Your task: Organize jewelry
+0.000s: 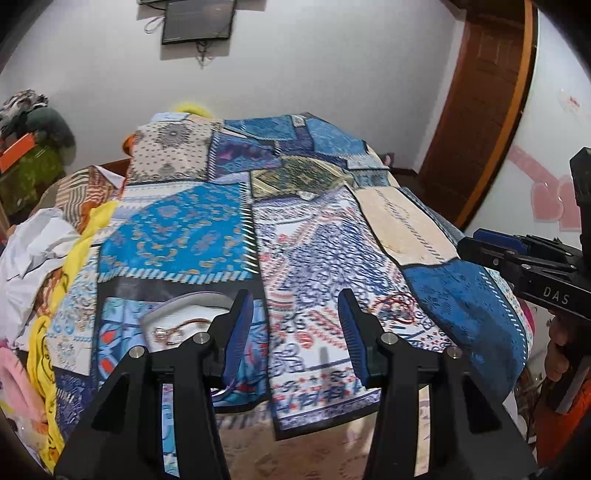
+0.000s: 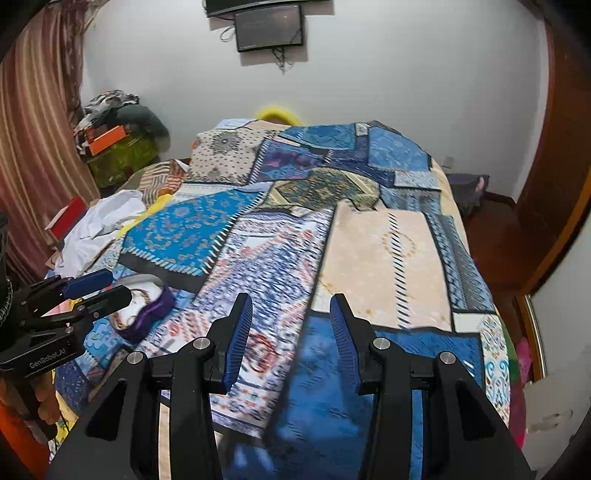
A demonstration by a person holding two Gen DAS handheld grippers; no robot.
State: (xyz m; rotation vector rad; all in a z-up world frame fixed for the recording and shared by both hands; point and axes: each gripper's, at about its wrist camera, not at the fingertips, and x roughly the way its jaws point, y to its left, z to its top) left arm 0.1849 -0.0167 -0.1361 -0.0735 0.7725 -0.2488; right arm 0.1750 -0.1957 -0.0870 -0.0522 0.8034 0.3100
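Note:
A purple jewelry box [image 1: 173, 314] with a white lining lies open on the patchwork blanket [image 1: 184, 232] and holds a thin chain [image 1: 168, 331] and a bangle. My left gripper [image 1: 294, 299] hovers just right of the box, open, with only blanket between its fingers. In the right wrist view, the left gripper [image 2: 118, 286] hangs over the near edge of the box [image 2: 147, 306]. A red looped cord [image 2: 260, 350] lies on the blanket in front of my right gripper [image 2: 290, 301]. That gripper is open and holds nothing. From the left wrist view the same cord [image 1: 397, 306] shows right of my fingers.
The blanket covers a bed that drops off at the near edge and at the right [image 2: 491, 295]. Crumpled white cloth [image 1: 33, 243] and yellow fabric [image 1: 44, 354] pile up at the left. A wooden door [image 1: 480, 92] stands at the right, and a screen [image 2: 269, 27] hangs on the far wall.

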